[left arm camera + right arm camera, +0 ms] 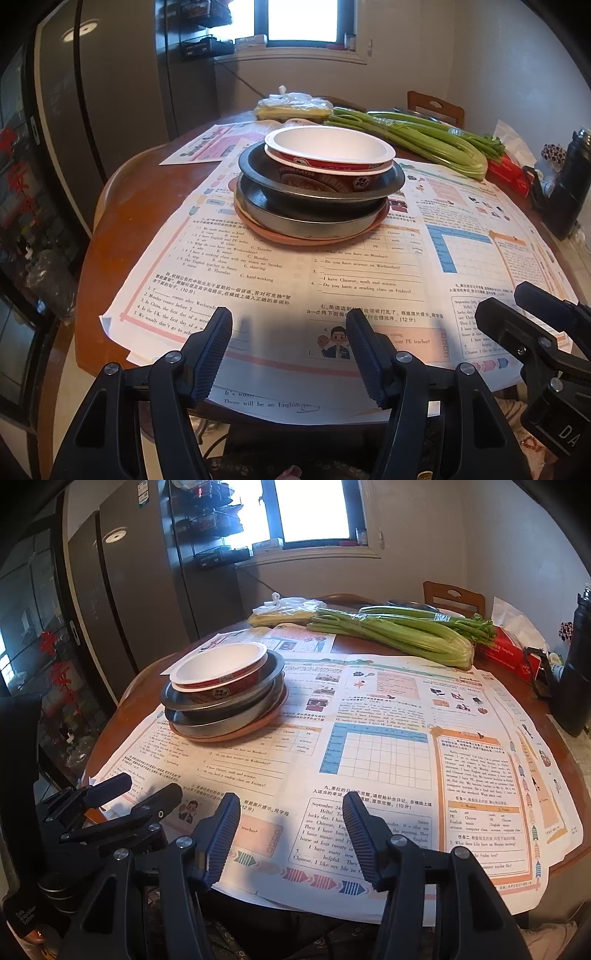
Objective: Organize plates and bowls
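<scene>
A stack of dishes stands on the papered table. A red-and-white paper bowl [328, 146] [221, 661] sits on top, in a dark metal pan [251, 166]. Under that come a grey metal pan [280, 221] and an orange plate [295, 242] at the bottom. My left gripper [288, 321] hovers near the table's front edge, well short of the stack, open with nothing between its fingers. My right gripper [291, 801] is open too and holds nothing, to the right of the stack and nearer than it. Each gripper shows in the other's view: the right gripper [504, 299], the left gripper [151, 784].
Printed worksheets [258, 280] cover the round wooden table [122, 221]. Celery stalks [406, 136], a plastic bag [291, 105] and a red tissue box [506, 170] lie behind the stack. A black bottle [572, 177] stands at the right edge. A chair [436, 107] is beyond the table.
</scene>
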`<state>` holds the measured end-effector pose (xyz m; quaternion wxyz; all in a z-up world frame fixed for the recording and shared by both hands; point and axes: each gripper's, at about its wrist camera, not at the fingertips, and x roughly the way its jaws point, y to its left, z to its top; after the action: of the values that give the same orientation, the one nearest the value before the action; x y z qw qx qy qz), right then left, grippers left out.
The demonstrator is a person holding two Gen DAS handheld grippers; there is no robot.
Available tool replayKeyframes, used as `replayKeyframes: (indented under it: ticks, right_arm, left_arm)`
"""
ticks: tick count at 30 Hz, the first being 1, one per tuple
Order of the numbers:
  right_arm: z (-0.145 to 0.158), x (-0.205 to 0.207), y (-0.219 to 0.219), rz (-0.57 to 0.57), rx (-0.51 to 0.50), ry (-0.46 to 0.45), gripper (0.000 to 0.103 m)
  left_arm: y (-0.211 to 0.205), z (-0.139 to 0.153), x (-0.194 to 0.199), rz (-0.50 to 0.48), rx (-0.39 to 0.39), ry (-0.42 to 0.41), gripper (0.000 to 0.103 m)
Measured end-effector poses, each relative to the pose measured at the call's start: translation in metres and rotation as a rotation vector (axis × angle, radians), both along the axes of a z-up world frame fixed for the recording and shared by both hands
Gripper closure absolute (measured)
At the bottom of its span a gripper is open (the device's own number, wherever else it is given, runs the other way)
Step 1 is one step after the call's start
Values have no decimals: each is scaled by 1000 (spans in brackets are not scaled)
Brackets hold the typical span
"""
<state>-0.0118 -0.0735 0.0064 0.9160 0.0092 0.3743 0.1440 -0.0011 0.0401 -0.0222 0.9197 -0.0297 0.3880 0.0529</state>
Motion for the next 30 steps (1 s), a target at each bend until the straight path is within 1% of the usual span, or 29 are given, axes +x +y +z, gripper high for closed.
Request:
replayKeyframes:
  ticks: [12,17,30]
  right_arm:
    - [-3,1,3,5,-14,14,46]
    - [-3,1,6,19,-14,16,46]
    - [-5,1,3,13,-6,28,46]
  left_arm:
    - [3,-1,1,5,-4,8,37]
    - [2,-2,0,-3,-4,7,37]
    - [2,-1,-1,0,-6,4,37]
